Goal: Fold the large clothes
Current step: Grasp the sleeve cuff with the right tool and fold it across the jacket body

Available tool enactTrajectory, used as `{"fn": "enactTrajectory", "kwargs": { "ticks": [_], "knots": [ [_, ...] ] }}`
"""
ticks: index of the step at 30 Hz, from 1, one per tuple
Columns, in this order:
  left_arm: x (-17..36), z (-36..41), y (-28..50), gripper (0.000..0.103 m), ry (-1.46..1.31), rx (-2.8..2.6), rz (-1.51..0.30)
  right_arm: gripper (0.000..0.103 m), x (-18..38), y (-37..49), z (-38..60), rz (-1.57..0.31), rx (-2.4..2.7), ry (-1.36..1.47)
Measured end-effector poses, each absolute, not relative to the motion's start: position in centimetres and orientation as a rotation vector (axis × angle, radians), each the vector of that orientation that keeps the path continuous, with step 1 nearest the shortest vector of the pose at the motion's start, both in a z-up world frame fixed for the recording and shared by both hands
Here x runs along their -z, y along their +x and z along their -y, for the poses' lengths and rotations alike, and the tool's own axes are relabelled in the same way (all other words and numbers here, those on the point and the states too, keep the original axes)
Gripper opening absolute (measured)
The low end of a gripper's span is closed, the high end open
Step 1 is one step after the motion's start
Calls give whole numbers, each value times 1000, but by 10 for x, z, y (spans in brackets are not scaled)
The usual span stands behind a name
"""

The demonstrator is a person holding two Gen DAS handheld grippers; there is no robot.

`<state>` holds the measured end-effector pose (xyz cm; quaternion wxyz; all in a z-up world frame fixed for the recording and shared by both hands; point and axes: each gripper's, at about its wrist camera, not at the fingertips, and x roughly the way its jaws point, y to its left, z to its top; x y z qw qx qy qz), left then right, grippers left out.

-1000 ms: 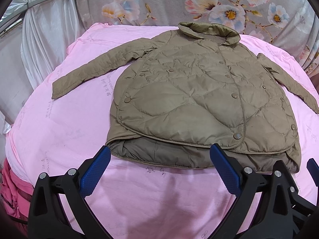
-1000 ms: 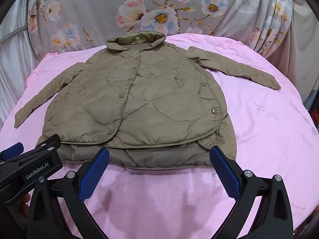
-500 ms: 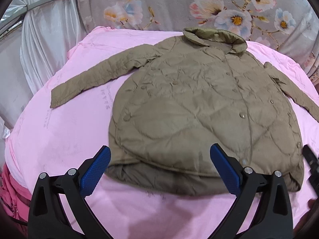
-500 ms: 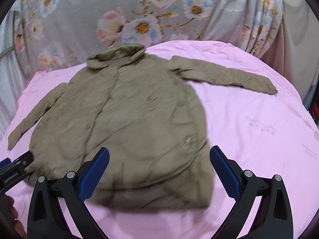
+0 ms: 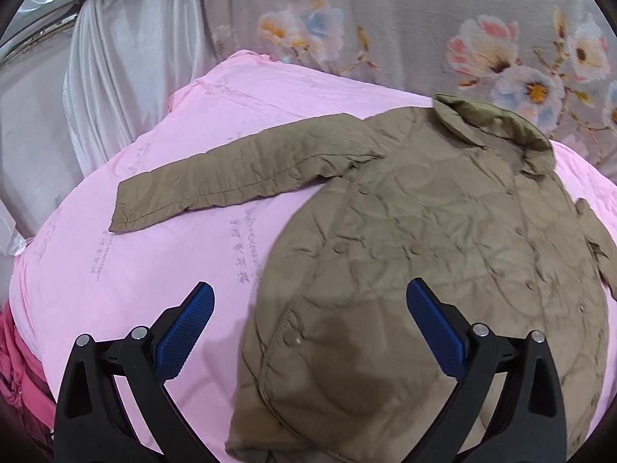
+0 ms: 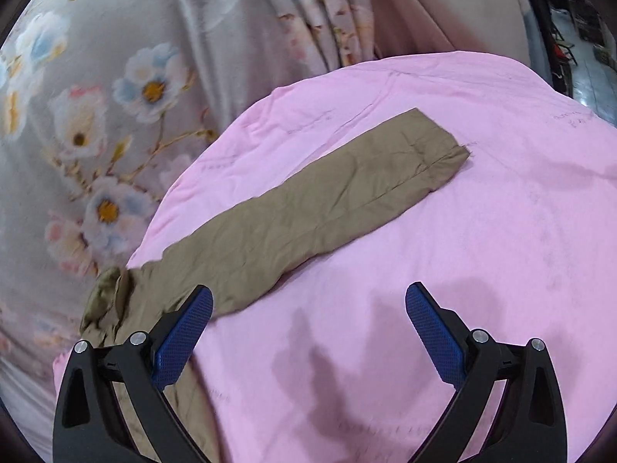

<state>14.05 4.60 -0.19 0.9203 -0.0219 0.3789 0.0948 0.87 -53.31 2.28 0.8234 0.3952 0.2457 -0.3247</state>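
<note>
A khaki quilted jacket lies front-up and buttoned on a pink sheet. In the left wrist view its left sleeve stretches out toward the left, and the collar lies at the far end. My left gripper hovers open over the jacket's lower left edge, holding nothing. In the right wrist view the other sleeve runs diagonally up to its cuff. My right gripper is open above the sheet beside the sleeve's shoulder end, its left finger over the fabric.
A grey floral curtain hangs behind the bed, and the same curtain fills the left of the right wrist view. White drapes stand at the left. Darker pink bedding bunches at the sheet's lower left edge.
Both grippers moved forward and apart over the jacket: the left swung toward the left sleeve side, the right swung toward the right sleeve. The hem has dropped out of view.
</note>
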Motion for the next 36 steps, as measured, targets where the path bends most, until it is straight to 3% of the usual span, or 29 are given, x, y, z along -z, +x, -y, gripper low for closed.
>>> {"fn": "enactTrajectory", "kwargs": {
  "ticks": [6,7,10,12,14,16,22,27,31,36],
  "knots": [
    [17,-60,162,98,-59,-237,-812,98,4,8,598,-462,807,985],
    [21,-60,165,98,-52,-242,-819,93,9,8,604,-455,826,1005],
    [32,-60,170,98,-24,-255,-847,73,22,9,621,-429,851,1066],
    [40,-61,172,98,-17,-264,-865,51,24,12,627,-403,887,1060],
    [48,-63,174,98,-19,-274,-884,21,27,19,634,-412,896,1078],
    [53,-65,177,98,-20,-277,-897,6,25,25,636,-385,865,1109],
    [56,-68,182,98,-28,-283,-899,4,-67,73,561,-275,597,839],
    [52,-75,185,98,-46,-291,-891,4,-139,142,420,-296,179,565],
    [43,-83,187,98,-69,-282,-876,4,-129,191,303,-425,-103,415],
    [23,-86,190,98,-111,-223,-835,12,-59,227,190,-644,-264,237]
  ]
}}
